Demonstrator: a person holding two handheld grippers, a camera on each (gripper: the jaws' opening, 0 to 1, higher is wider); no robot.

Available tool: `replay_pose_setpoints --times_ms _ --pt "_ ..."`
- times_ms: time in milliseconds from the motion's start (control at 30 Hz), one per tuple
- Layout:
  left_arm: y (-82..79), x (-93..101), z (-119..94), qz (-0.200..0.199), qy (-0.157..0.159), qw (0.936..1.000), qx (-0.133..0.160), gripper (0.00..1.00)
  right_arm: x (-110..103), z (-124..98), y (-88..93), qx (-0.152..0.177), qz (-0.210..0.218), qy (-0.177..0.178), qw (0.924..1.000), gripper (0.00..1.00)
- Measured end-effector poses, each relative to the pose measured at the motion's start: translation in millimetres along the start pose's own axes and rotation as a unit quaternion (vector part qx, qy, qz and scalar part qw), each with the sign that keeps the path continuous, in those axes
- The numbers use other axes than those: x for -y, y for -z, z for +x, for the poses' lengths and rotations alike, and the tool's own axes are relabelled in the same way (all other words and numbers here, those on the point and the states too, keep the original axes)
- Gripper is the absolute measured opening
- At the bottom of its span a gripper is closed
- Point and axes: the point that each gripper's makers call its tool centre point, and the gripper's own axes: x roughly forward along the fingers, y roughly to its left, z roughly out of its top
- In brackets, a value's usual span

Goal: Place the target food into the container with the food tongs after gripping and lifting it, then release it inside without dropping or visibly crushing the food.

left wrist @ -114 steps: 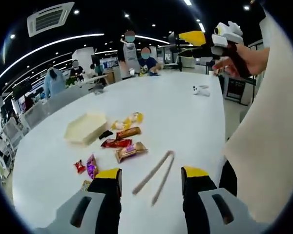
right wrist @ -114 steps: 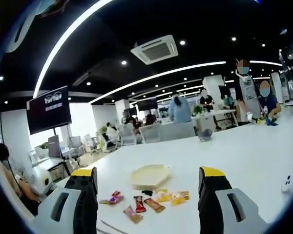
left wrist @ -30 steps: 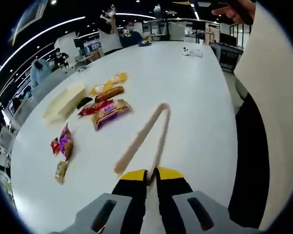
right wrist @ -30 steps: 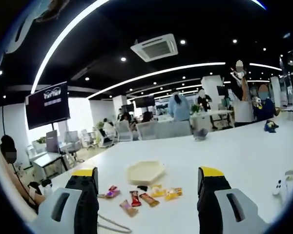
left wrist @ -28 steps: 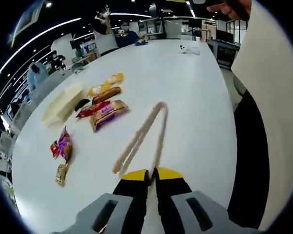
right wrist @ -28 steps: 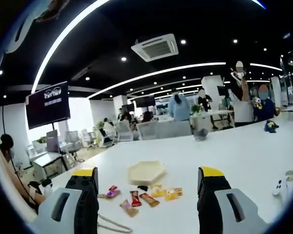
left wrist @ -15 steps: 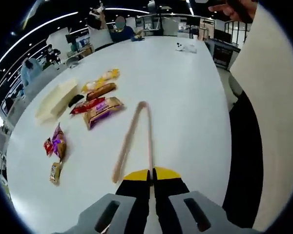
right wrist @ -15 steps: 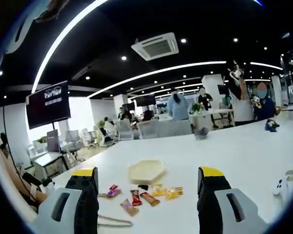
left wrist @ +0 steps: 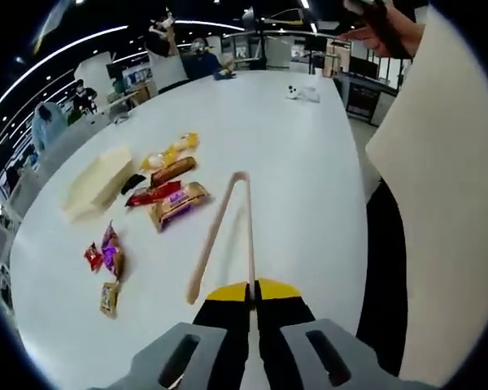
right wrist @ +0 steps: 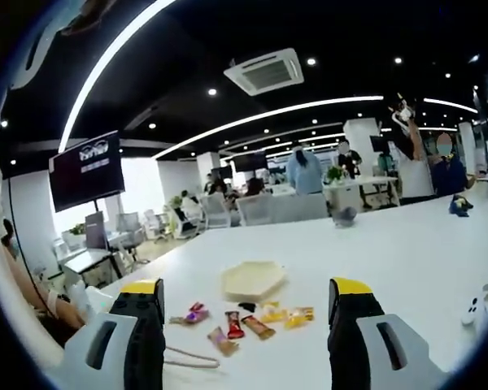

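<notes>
In the left gripper view, the left hand-held gripper (left wrist: 250, 294) has its yellow-tipped jaws pressed together on one arm of the tongs (left wrist: 224, 223), near that arm's open end. The tongs stretch away from the jaws over the white counter (left wrist: 293, 162), their second arm angled off to the left and the joined end farther out. Left of the tongs lie wrapped snacks: a small gold packet (left wrist: 108, 297) nearest, then a purple one (left wrist: 112, 253) beside a red one (left wrist: 93, 257), then a brown bar (left wrist: 179, 203), a red bar (left wrist: 153, 195), another brown bar (left wrist: 173, 170) and yellow packets (left wrist: 172, 151). Beyond these sits the pale container (left wrist: 96, 180), with nothing visible inside.

In the right gripper view, the right hand-held gripper (right wrist: 248, 299) holds its jaws wide apart, gripping nothing, above the counter; the snacks and the container (right wrist: 254, 280) lie between them farther off.
</notes>
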Motion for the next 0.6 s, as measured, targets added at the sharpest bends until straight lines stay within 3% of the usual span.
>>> replay_pose_setpoints --times_ms 267,600 --pt "-30.6 -7.8 -28 -0.001 0.009 0.9993 0.036 0.0 -2 7 -6.9 -0.001 0.001 -0.034 0.9994 0.84" --pt "-53.7 0.4 -53 0.007 0.039 0.9973 0.061 0.0 -32 20 -0.8 -0.017 -0.004 -0.1 0.9948 0.84"
